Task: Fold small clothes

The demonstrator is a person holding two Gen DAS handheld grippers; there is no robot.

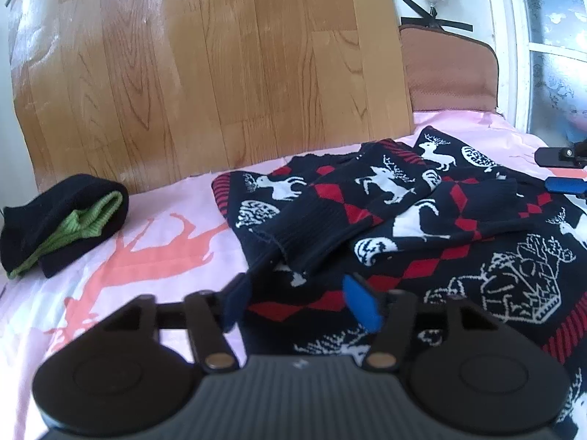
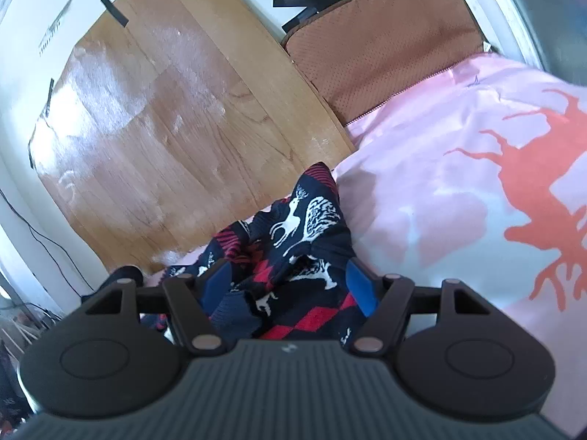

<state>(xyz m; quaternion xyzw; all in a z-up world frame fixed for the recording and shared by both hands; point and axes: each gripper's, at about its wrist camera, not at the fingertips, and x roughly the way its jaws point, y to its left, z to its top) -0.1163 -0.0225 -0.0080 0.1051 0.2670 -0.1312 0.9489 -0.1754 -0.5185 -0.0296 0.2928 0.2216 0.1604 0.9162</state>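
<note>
A navy sweater (image 1: 422, 227) with white reindeer and red diamonds lies crumpled on the pink bedspread (image 1: 154, 256); one sleeve cuff (image 1: 304, 242) lies across its front. My left gripper (image 1: 297, 300) is open, low over the sweater's near left edge, with nothing between its blue pads. My right gripper (image 2: 290, 282) is open over the sweater's far right part (image 2: 304, 227), its pads on either side of bunched fabric but not closed on it. The right gripper's fingers also show at the right edge of the left wrist view (image 1: 561, 168).
A folded black and green garment (image 1: 62, 220) lies on the bedspread at the left. A wooden board (image 1: 220, 66) leans against the wall behind the bed, beside a brown cushion (image 1: 447, 69). The pink bedspread with an orange deer print (image 2: 477, 168) stretches right of the sweater.
</note>
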